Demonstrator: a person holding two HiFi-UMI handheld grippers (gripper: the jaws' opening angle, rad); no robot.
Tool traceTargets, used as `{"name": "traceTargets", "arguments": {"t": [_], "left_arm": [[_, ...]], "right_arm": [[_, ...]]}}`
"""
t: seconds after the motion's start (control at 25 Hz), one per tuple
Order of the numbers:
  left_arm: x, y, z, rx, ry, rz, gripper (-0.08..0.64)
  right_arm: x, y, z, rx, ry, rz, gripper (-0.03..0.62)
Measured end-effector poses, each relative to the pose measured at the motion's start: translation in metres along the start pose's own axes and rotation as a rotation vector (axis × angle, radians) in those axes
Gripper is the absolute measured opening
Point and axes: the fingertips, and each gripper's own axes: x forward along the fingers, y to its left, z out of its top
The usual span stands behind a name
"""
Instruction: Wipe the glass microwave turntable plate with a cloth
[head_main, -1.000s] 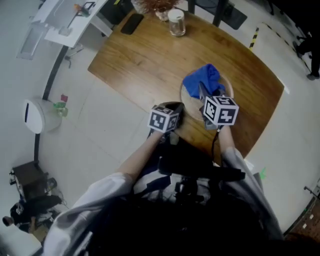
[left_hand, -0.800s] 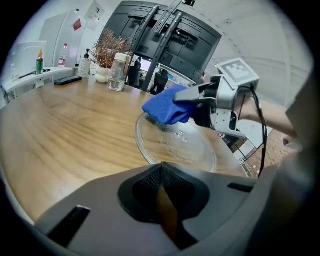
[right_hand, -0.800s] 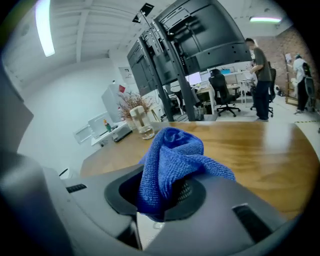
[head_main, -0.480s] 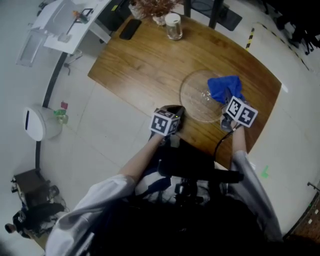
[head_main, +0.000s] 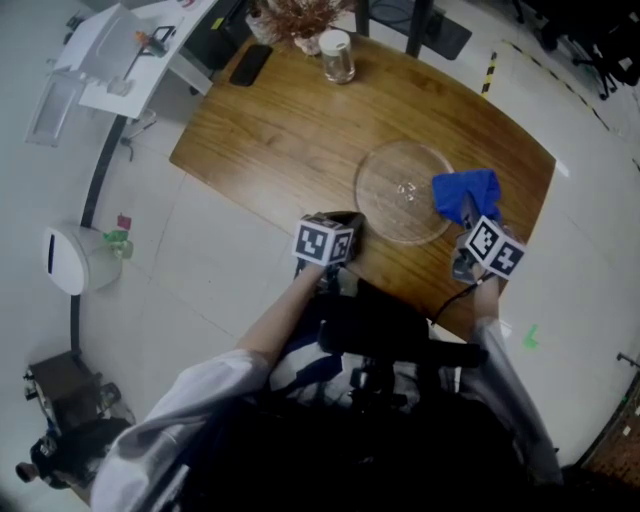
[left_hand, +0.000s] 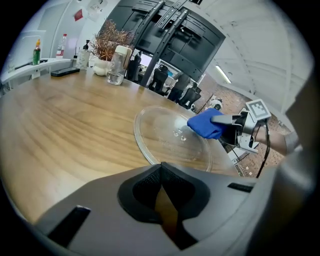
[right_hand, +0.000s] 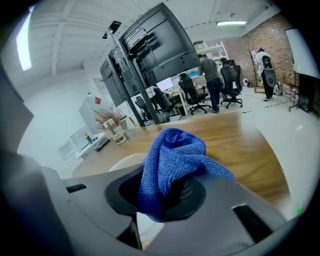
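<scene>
- Overhead, the glass turntable plate (head_main: 385, 175) lay flat on the wooden desk (head_main: 270, 130), toward the desk's near right part, with the wood grain showing through it.
- Your right tool (right_hand: 165, 202) was clenched on a blue cloth (right_hand: 172, 157). The cloth rose out of the jaws as a rolled wad, with a fold hanging down between them.
- From the head view, that cloth (head_main: 465, 190) sat at the plate's right rim and overlapped the edge only slightly. Most of the glass lay uncovered to its left.
- From the left gripper view, the wad (left_hand: 205, 124) appeared to hang over the rim rather than press flat on it. Whether it touched the glass could not be told.
- Your left tool (left_hand: 162, 207) had its jaws drawn together and gripped nothing. It sat at the desk's near edge, near the plate's near-left rim but apart from it.
- Along the desk's far edge stood a lidded glass jar (head_main: 337, 55) with a dried plant (head_main: 295, 15) just beside it. A black phone (head_main: 250, 62) lay to their left, and all three were well apart from the plate.
</scene>
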Motion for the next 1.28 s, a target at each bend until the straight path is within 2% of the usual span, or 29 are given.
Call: {"name": "traceTargets", "arguments": {"t": [0.12, 0.28, 0.4, 0.52, 0.64, 0.76, 1.08, 1.28], "left_arm": [[0.0, -0.001, 0.0, -0.002, 0.005, -0.009, -0.005], [0.0, -0.004, 0.001, 0.0, 0.006, -0.015, -0.005], [0.001, -0.007, 0.0, 0.024, 0.012, -0.022, -0.005], [0.002, -0.009, -0.002, 0.071, 0.02, -0.023, -0.005], [0.005, -0.01, -0.005, 0.094, 0.024, -0.021, -0.005], [0.005, -0.009, -0.005, 0.09, 0.021, -0.025, -0.005], [0.002, -0.003, -0.001, 0.001, 0.032, -0.044, -0.005], [0.001, -0.002, 0.001, -0.015, 0.033, -0.046, -0.005]], "right_arm": [[0.01, 0.052, 0.003, -0.072, -0.004, 0.1, 0.081], [0.035, 0.121, -0.015, -0.14, 0.051, 0.228, 0.081], [0.053, 0.155, -0.034, -0.187, 0.107, 0.269, 0.083], [0.07, 0.171, -0.045, -0.201, 0.144, 0.272, 0.083], [0.077, 0.157, -0.047, -0.193, 0.165, 0.226, 0.083], [0.069, 0.129, -0.044, -0.123, 0.16, 0.183, 0.081], [0.017, 0.028, -0.042, 0.04, 0.106, 0.007, 0.083], [-0.007, -0.002, -0.049, 0.067, 0.089, -0.06, 0.083]]}}
